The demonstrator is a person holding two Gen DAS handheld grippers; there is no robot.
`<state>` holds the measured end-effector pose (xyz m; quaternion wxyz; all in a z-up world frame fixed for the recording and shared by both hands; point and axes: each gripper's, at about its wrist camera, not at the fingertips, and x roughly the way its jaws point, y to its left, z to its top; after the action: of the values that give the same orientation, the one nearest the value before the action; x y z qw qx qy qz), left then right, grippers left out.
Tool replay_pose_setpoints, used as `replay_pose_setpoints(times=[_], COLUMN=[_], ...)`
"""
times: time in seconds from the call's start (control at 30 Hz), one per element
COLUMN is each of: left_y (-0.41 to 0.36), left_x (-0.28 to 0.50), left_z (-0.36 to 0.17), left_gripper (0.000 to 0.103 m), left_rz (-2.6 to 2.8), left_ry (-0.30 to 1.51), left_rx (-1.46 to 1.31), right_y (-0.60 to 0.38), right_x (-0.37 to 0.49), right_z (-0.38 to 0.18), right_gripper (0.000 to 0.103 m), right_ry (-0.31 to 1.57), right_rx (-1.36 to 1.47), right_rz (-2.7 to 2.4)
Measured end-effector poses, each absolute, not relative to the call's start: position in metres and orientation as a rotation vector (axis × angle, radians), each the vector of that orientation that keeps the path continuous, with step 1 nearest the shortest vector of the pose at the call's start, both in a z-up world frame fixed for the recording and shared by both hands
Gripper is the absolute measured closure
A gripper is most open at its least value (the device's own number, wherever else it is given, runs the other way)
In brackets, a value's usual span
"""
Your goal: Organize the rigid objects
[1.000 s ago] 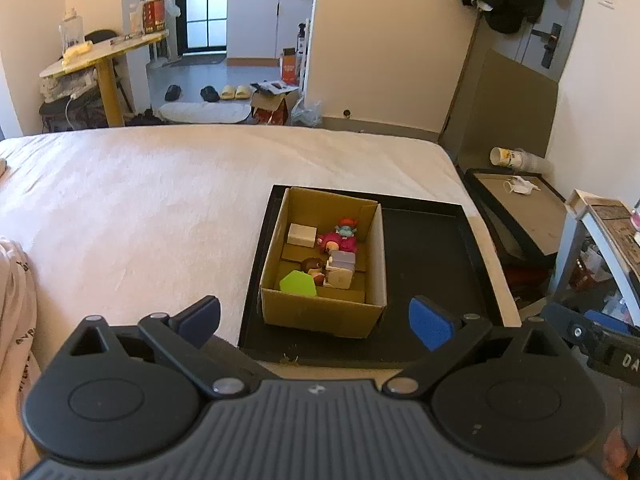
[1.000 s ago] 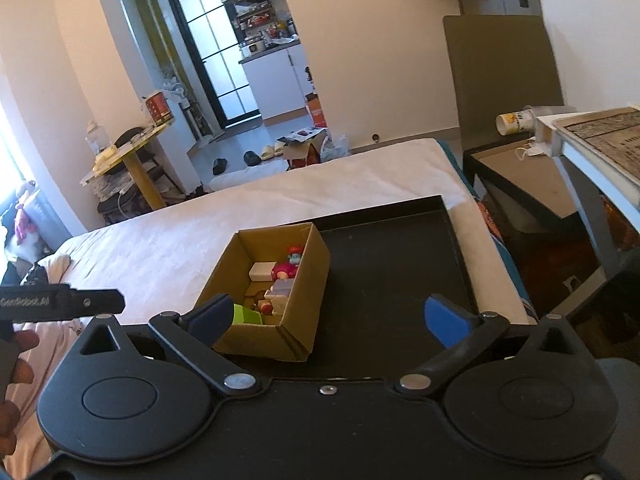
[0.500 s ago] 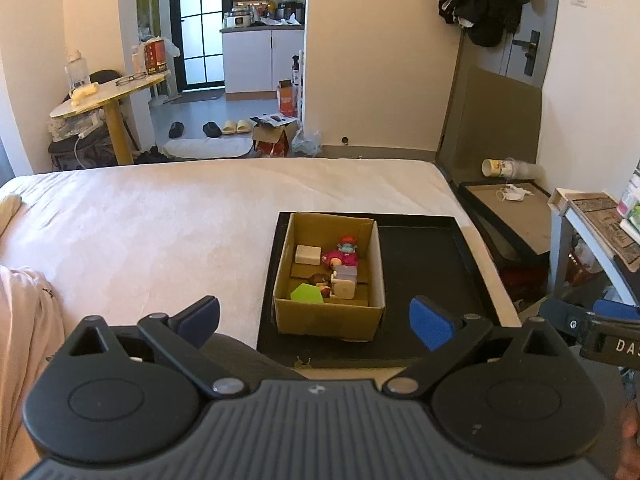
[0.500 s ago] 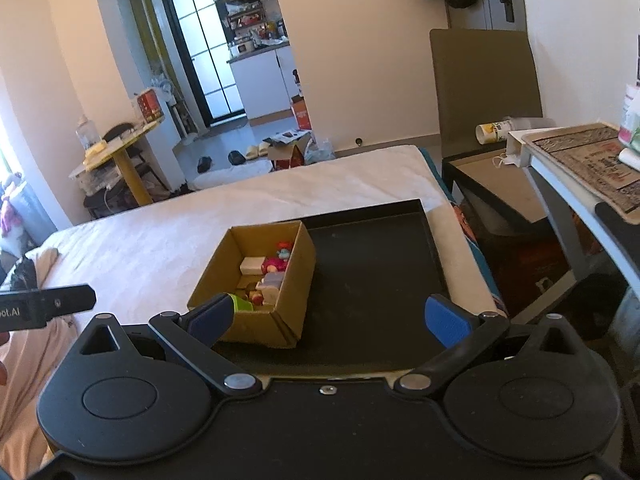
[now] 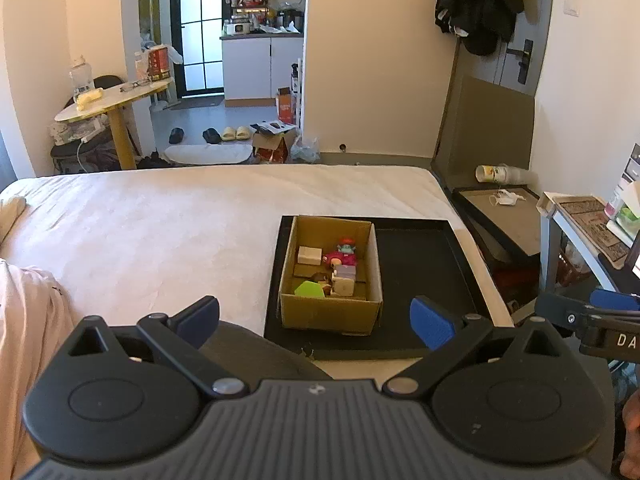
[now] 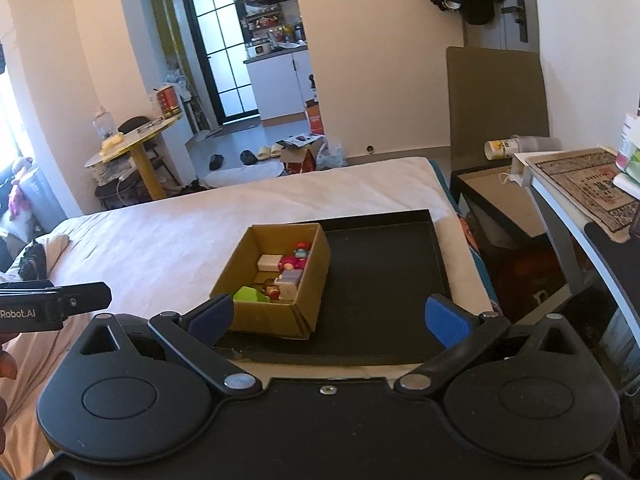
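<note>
While both of my tools hang in the air above the near edge of the bed [image 5: 168, 232], neither one touches anything. My left tool [image 5: 316, 318] has its blue-padded fingers [image 5: 430, 322] spread wide with nothing between them, and my right tool [image 6: 330, 318] is spread just as wide and equally empty.

Ahead of me, a black tray [image 5: 420, 264] lies on the bed near its right edge. A cardboard box [image 5: 330, 314] sits in the left part of that tray, open at the top, while the right part of the tray shows bare black. Inside the box lie the rigid things: a pale cream block [image 5: 309, 255] toward the far left, a small figure in red with a red cap [image 5: 343, 254] beside it, a lime-green piece [image 5: 309, 289] in the near left corner, and a light wooden block [image 5: 343, 285] just right of that, with a lilac piece on top of it. Something small and brown lies between the green piece and the wooden block; I cannot tell what it is.

From the right wrist view the box [image 6: 280, 316] stands between my two fingers in the picture but well beyond them. Part of my left tool shows at the left edge of that view.
</note>
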<state>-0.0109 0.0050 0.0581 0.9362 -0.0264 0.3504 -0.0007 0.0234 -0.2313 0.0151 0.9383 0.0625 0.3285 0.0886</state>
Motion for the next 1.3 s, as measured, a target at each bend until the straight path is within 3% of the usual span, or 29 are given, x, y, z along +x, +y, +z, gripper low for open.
replay_pose_setpoints(times=[1.3], left_y=[0.019], left_x=[-0.026], left_z=[0.065], left_gripper=[0.002], left_rz=[-0.006], left_ry=[0.704], left_rx=[-0.079], right_y=[-0.214], right_x=[0.011], right_z=[0.02], right_gripper=[0.0], right_ry=[0.665], right_rx=[0.105], right_rz=[0.192])
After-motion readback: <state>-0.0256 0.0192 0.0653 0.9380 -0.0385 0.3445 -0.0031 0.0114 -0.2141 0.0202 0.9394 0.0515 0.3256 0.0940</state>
